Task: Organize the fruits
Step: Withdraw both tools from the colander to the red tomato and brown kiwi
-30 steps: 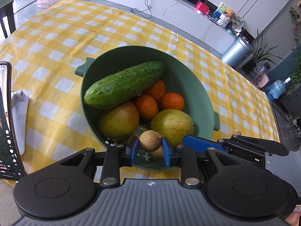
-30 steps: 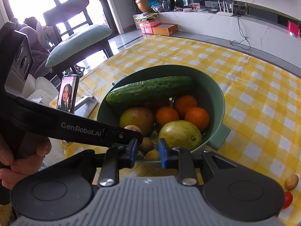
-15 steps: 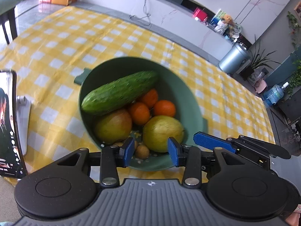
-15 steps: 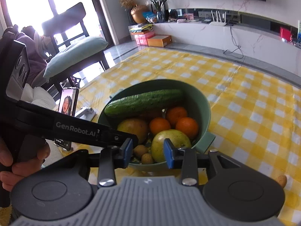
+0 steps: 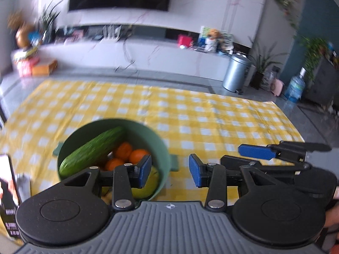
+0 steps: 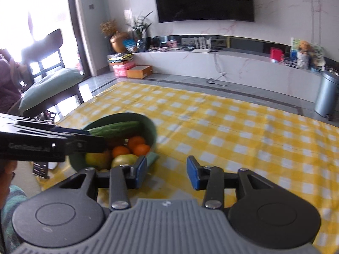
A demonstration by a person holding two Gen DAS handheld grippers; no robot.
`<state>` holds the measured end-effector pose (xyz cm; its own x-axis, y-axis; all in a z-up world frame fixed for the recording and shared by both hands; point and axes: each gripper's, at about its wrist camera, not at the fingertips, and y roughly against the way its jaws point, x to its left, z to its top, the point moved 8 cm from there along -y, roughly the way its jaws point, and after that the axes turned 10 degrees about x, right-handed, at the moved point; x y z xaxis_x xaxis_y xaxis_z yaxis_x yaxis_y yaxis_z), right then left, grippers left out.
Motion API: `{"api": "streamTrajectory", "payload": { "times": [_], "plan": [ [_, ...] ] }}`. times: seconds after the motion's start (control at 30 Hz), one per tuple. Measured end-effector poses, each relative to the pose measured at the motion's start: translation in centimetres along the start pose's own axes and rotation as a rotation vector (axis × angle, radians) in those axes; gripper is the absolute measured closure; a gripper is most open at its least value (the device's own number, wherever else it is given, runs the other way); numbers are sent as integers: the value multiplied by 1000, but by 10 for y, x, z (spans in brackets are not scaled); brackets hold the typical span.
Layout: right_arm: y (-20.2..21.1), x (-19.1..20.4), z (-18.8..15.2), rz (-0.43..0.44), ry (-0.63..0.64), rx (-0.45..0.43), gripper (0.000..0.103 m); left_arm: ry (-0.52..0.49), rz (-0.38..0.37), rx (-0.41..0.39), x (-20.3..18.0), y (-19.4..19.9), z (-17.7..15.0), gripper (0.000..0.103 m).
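Low in the frame, the right gripper (image 6: 166, 174) has its blue-padded fingers (image 6: 141, 171) spread wide with nothing between them, above the surface (image 6: 243, 139), which is covered in yellow-and-white checks. Left of centre sits a green bowl (image 6: 151, 131) holding a cucumber (image 6: 115, 128) across its far side, three oranges (image 6: 136, 141) and two yellow-green pears (image 6: 124, 159) nearer the lens. The left gripper (image 6: 48, 146), black and blurred, reaches in from the left edge across the bowl's near-left rim. A phone (image 6: 41, 168) lies at lower left, partly hidden.
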<state>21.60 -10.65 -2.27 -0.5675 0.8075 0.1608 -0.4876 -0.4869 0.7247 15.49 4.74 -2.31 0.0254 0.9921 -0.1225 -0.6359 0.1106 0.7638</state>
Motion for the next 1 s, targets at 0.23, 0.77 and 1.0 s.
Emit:
{"api": "streamTrajectory", "payload": {
  "times": [0.23,0.77,1.0],
  "plan": [
    [13,-65,-31,-82,-146,2,64,-137,-34,-19,-51,-12,-6,55],
    [-16,-128,-71,-162,-377,32,63,-296,-116,61,-118,-88,-44,55],
    [-32,-149,-66,-201,-435,25,62,-275,-124,93,-125,-118,-50,55]
  ]
}}
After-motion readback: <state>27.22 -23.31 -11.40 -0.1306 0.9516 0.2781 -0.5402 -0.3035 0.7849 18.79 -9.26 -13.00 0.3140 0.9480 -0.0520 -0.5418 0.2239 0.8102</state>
